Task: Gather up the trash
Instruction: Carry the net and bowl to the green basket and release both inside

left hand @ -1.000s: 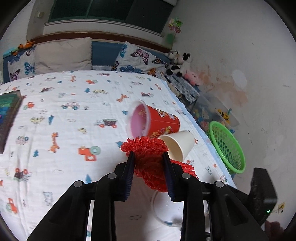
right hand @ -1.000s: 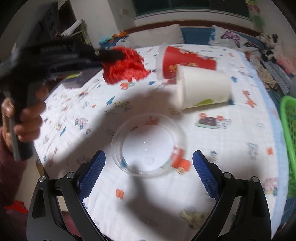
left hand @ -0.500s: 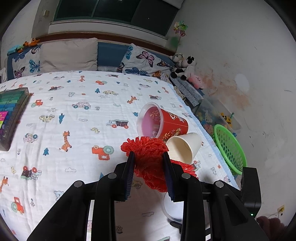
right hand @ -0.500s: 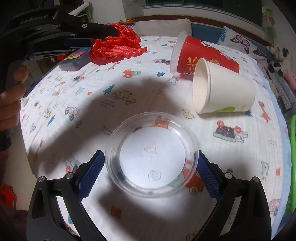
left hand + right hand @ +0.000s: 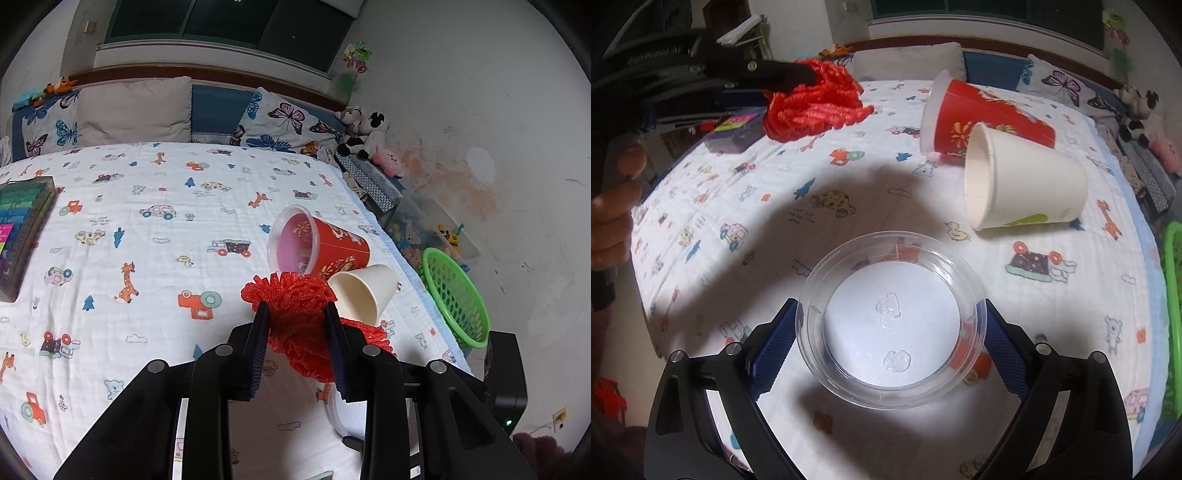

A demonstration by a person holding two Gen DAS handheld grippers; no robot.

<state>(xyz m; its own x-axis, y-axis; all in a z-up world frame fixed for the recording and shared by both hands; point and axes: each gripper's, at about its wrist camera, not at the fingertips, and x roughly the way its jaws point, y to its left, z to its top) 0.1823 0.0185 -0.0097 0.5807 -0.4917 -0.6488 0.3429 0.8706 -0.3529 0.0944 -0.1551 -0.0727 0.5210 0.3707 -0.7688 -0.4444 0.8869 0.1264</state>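
Observation:
My left gripper [image 5: 295,314] is shut on a red mesh net [image 5: 295,299] and holds it above the bed; the net also shows at the upper left of the right wrist view [image 5: 812,103]. A red cup [image 5: 986,110] and a white paper cup [image 5: 1023,184] lie on their sides on the bed, both also in the left wrist view, the red cup [image 5: 332,247] and the white cup [image 5: 362,291]. A clear plastic lid [image 5: 890,325] lies flat on the bedsheet. My right gripper [image 5: 890,328] is open, with its jaws on either side of the lid.
A green mesh basket [image 5: 454,295] stands on the floor beside the bed's right edge, under the wall. A dark box of coloured items [image 5: 18,229] lies at the bed's left. Pillows [image 5: 133,110] and plush toys [image 5: 365,136] line the head of the bed.
My right gripper has moved forward and down until its open jaws straddle the clear lid. My left gripper has lifted and drawn back a little with the red net.

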